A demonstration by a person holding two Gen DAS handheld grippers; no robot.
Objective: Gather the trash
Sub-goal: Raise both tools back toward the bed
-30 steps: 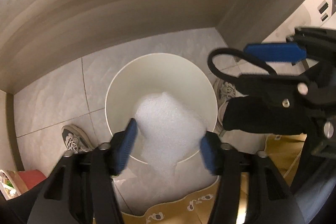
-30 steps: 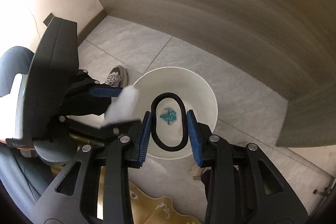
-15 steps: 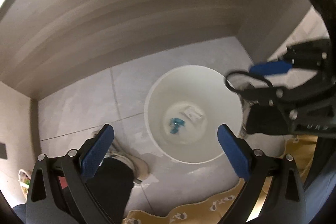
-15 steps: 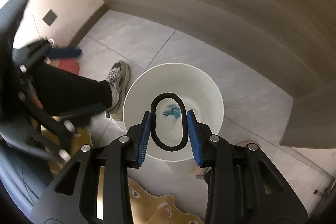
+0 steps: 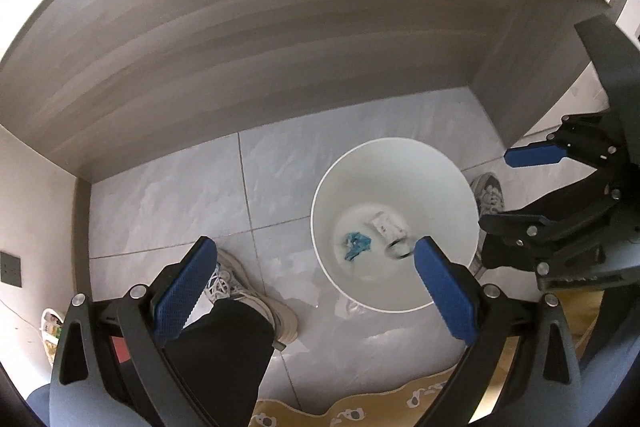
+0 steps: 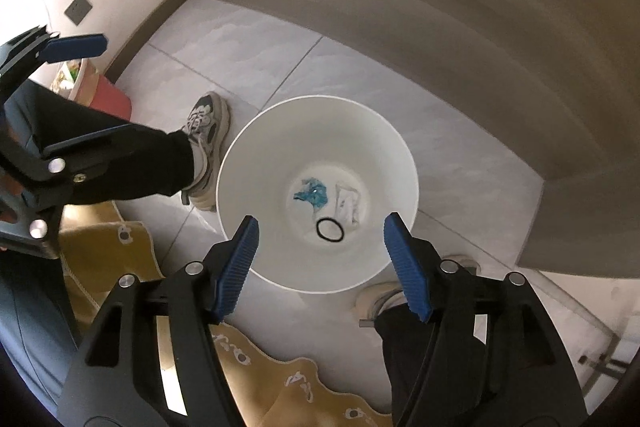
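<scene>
White waste bin upright on the grey tiled floor, its open mouth seen from above. On the bin bottom: black elastic ring lying flat; crumpled blue scrap just beside the ring, toward the bin centre; pale crumpled wrapper touching or nearly touching the ring on its other side. In the left wrist view, same bin with blue scrap, wrapper and ring, the last blurred.

Right tool above the near rim of the bin, blue pads spread wide, nothing between them. Left tool beside the bin and higher, pads likewise spread wide and empty; right pad overlapping the bin rim in view, left pad over a sneaker.

Second sneaker against the bin wall, on the side toward the left tool. Patterned yellow mat on the floor near the bin. Grey wood-grain panel behind the bin. Red container farther from the bin, beyond the sneaker.
</scene>
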